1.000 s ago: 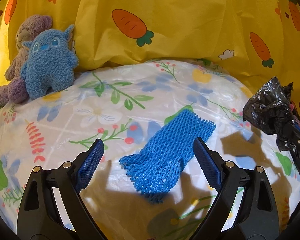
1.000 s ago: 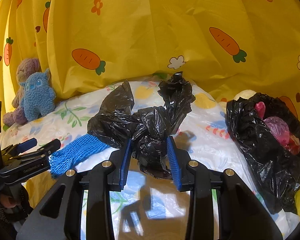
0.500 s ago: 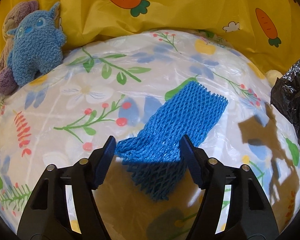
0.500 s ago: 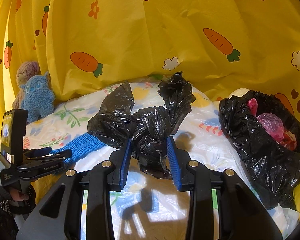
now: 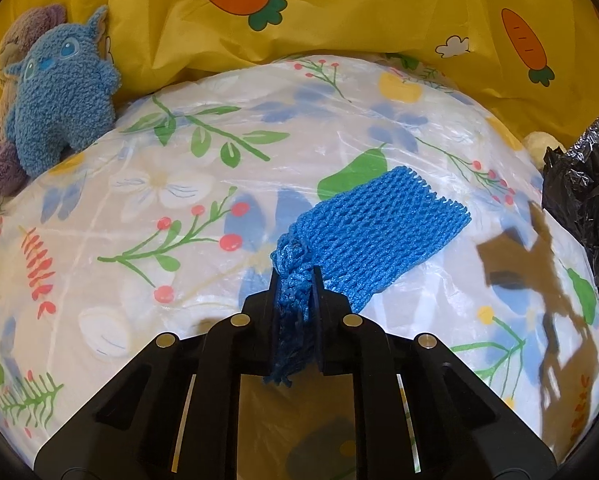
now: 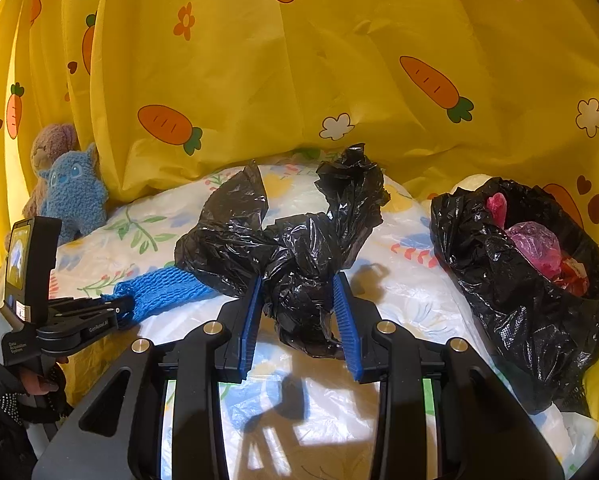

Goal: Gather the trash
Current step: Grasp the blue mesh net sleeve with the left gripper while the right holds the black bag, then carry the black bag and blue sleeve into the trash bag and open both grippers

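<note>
1. Yellow carrot-print curtain point(image 6: 299, 80): hung behind the desk, filling the whole background.
2. Desk point(image 5: 179, 200): covered in floral cloth under clear plastic.
3. Open black trash bag point(image 6: 519, 304): on the desk's right side, holding pink and red scraps, possibly wrappers.
4. Crumpled black bag point(image 6: 295, 248): loose ends spread upward, knotted middle clamped in the right gripper point(image 6: 299, 312), blue pads narrowed against it.
5. Blue foam net point(image 5: 379, 236): lying flat on the desk near the middle, near end bunched and pinched in the left gripper point(image 5: 295, 308), fingers nearly together.
6. Blue plush toy point(image 5: 59, 92): upright at far left against the curtain.
7. Purple-brown plush toy point(image 5: 3, 80): partly hidden behind the blue one.
</note>
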`<state>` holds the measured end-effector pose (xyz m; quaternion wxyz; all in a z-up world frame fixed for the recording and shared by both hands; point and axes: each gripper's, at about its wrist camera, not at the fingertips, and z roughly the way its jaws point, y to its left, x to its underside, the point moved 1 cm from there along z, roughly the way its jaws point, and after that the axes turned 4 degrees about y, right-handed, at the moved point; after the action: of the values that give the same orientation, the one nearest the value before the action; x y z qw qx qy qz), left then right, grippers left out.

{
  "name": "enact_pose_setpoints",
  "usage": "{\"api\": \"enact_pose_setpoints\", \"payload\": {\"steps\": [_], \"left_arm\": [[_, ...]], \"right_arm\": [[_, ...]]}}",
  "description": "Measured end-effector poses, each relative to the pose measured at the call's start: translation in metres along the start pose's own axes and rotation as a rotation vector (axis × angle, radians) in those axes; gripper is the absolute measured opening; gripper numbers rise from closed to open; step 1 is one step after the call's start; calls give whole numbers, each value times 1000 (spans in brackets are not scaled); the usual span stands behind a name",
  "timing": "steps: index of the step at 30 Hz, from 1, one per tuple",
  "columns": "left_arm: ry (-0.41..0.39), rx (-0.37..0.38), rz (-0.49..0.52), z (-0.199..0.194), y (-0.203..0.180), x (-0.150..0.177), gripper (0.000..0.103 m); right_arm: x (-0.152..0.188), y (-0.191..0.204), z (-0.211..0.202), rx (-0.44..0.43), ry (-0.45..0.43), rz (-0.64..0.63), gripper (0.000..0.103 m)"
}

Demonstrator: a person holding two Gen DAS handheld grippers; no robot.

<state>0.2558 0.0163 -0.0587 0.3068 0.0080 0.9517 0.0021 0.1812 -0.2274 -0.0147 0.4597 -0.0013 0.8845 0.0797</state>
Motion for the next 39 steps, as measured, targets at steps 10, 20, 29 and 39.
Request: {"api": "enact_pose_setpoints", "payload": {"steps": [10,20,29,39], "left_arm": [[-103,-1,19,-29,-11,1,8],[-190,25,67,-71,-46,1,8],[-250,71,116,-98,-88,-3,8],[-298,134,177,-115,-139,-8,8]], "right_arm": [[0,-7,-13,12,-17,8,36],[2,-20,-33,26,-40,16,36],[2,-41,-50,59,-67,38,36],[-1,-67,-64,111,-110,58,36]]}}
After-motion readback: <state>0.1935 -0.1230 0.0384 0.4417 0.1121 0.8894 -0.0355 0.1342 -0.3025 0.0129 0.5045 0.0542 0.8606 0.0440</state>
